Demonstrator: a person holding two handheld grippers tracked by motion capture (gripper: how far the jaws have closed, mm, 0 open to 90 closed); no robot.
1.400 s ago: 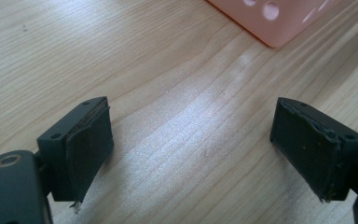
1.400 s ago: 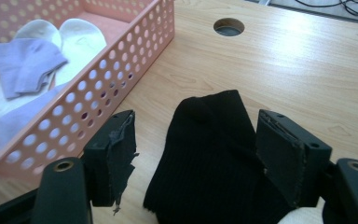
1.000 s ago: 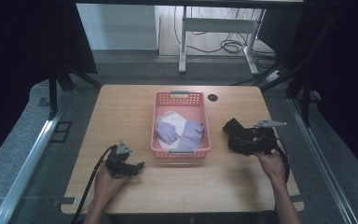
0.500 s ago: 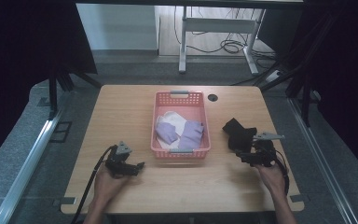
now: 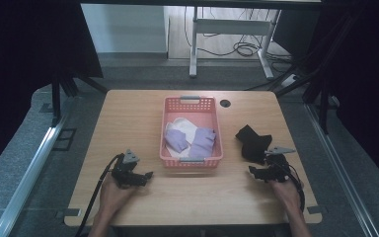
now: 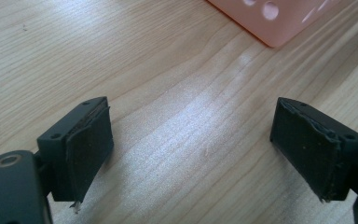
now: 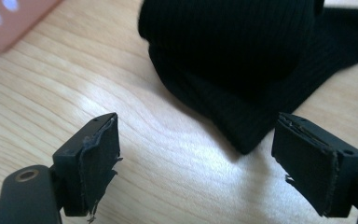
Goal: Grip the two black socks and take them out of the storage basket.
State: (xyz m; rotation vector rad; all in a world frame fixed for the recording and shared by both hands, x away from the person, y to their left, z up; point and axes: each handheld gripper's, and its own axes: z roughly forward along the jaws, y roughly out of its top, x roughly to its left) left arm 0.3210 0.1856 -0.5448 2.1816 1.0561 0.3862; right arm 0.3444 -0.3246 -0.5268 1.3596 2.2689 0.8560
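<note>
You look down and forward from above your side of the wooden table (image 5: 128,113), taking in all of it. Each gripper camera sits low and close over the tabletop, sighting along its own jaws. Both catch a corner of the pink basket (image 5: 216,129); the right also faces the black cloth (image 7: 242,60).
</note>
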